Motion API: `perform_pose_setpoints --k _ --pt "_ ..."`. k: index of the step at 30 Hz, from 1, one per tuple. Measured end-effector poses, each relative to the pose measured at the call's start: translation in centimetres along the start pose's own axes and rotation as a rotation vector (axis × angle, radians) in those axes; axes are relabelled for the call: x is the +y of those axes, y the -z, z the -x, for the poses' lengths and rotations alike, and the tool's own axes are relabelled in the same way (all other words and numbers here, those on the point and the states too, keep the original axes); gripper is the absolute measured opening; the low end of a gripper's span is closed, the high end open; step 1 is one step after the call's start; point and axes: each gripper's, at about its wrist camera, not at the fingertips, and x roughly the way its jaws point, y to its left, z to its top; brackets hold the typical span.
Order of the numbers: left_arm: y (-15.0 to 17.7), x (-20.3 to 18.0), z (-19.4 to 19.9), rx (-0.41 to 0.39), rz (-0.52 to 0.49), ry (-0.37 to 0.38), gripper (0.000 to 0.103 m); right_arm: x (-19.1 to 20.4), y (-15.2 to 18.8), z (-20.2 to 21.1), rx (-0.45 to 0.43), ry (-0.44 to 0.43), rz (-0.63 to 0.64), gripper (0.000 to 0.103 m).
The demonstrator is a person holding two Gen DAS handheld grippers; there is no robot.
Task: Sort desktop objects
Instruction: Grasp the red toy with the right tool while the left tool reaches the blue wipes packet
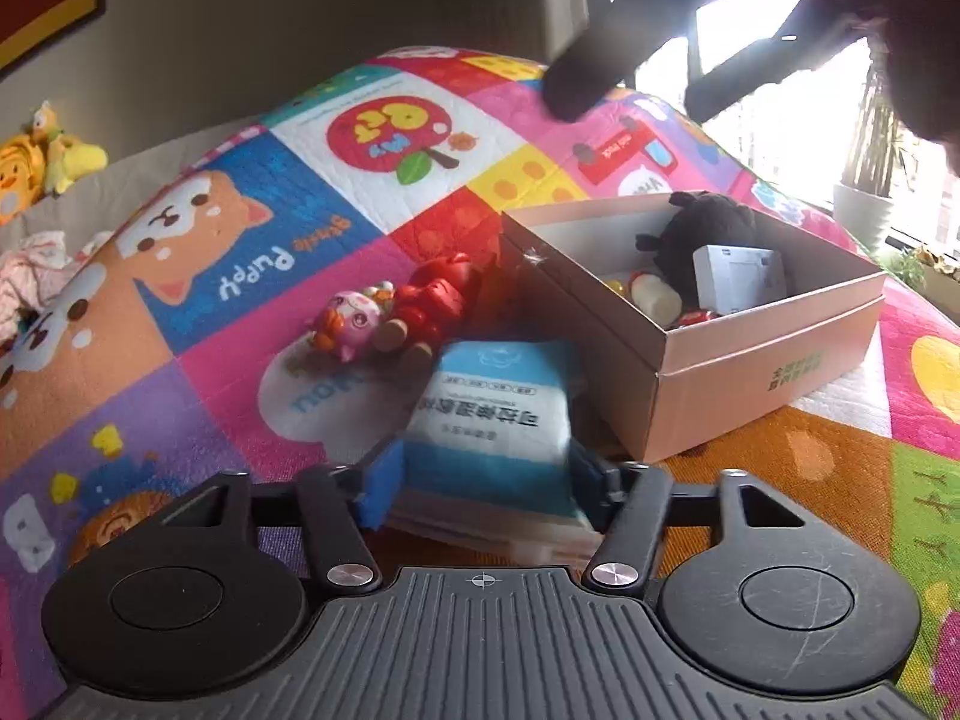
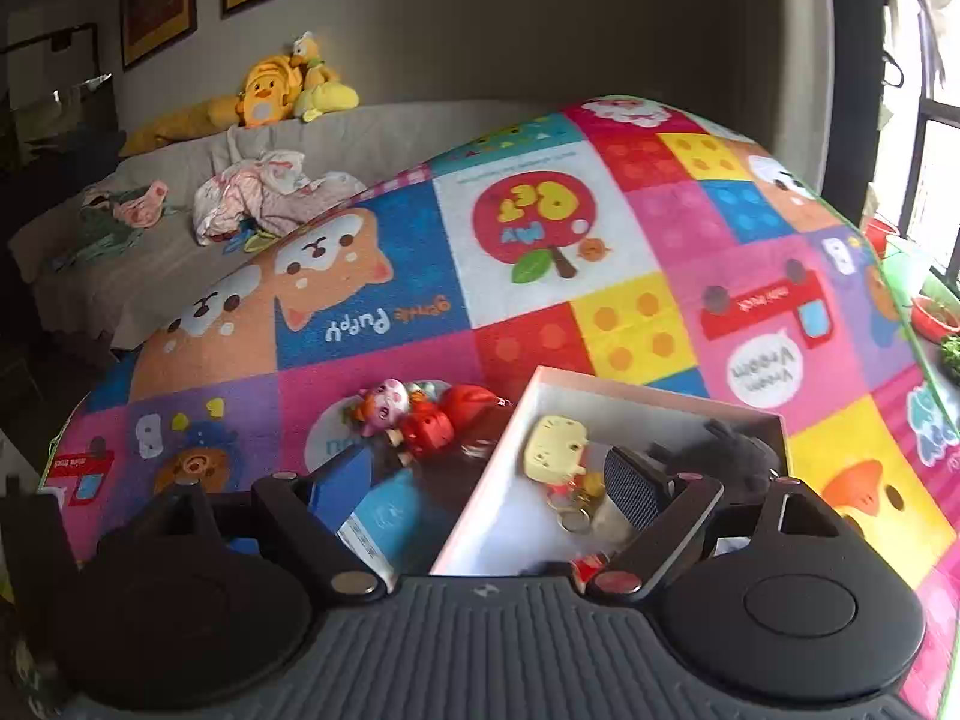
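My left gripper [image 1: 483, 480] is shut on a blue and white tissue pack [image 1: 489, 420], held just left of an open cardboard box [image 1: 756, 354] on the colourful play mat. The box holds a black plush toy [image 1: 708, 234], a white small box [image 1: 741, 276] and small figures. A pink doll figure [image 1: 354, 318] and a red figure [image 1: 438, 294] lie on the mat beyond the pack. My right gripper [image 2: 486, 480] is open and empty above the box's left wall [image 2: 480, 480]. A yellow-headed figure [image 2: 555, 444] lies inside the box. The tissue pack [image 2: 378, 516] shows to the left.
The play mat [image 2: 540, 228] covers the table. A grey sofa [image 2: 180, 228] with yellow plush toys [image 2: 270, 90] and crumpled clothes [image 2: 264, 192] stands behind. A window with potted plants [image 1: 864, 198] is on the right. The right gripper's dark arm [image 1: 600, 66] hangs over the mat.
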Motion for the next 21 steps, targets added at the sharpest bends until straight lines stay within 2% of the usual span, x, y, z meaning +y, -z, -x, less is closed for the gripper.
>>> perform_pose_setpoints --k 1,2,4,5,7,8,9,11,13,15,17,19,21 --pt "0.1 0.2 0.5 -0.001 0.004 0.003 0.052 0.7 -1.0 -1.7 0.023 -0.005 0.015 0.086" --pt "0.2 0.4 1.1 -0.001 0.009 0.014 0.044 1.3 -1.8 -3.4 0.042 0.004 0.028 0.086" --pt "0.9 0.9 3.0 -0.007 0.019 0.053 0.042 2.2 -3.1 -6.9 0.084 0.034 0.043 0.085" --pt "1.4 1.2 4.0 -0.013 0.026 0.066 0.043 2.6 -3.6 -8.7 0.103 0.047 0.055 0.081" --pt "2.3 2.0 5.6 -0.03 0.051 0.08 0.055 3.0 -4.5 -12.1 0.146 0.074 0.065 0.07" --pt "2.8 2.5 6.2 -0.04 0.074 0.076 0.07 3.0 -4.8 -13.8 0.169 0.08 0.053 0.063" --pt "3.2 3.0 6.7 -0.05 0.101 0.063 0.079 2.9 -5.1 -15.2 0.189 0.084 0.036 0.061" --pt "3.6 4.2 7.1 -0.053 0.144 0.043 0.081 2.4 -5.6 -18.3 0.231 0.094 -0.01 0.061" --pt "3.9 5.5 7.3 -0.046 0.192 0.034 0.085 2.0 -5.6 -21.1 0.289 0.094 -0.033 0.068" --pt "4.0 6.3 7.2 -0.04 0.22 0.026 0.088 2.0 -5.3 -22.6 0.311 0.105 -0.035 0.079" --pt "4.0 6.9 7.3 -0.039 0.237 0.027 0.092 2.0 -5.2 -22.8 0.333 0.071 -0.052 0.079" --pt "3.9 7.0 7.4 -0.044 0.248 0.043 0.094 2.2 -4.9 -22.3 0.368 0.011 -0.051 0.077" --pt "3.9 6.9 7.4 -0.046 0.246 0.06 0.095 2.5 -4.3 -21.5 0.399 -0.053 -0.054 0.064"
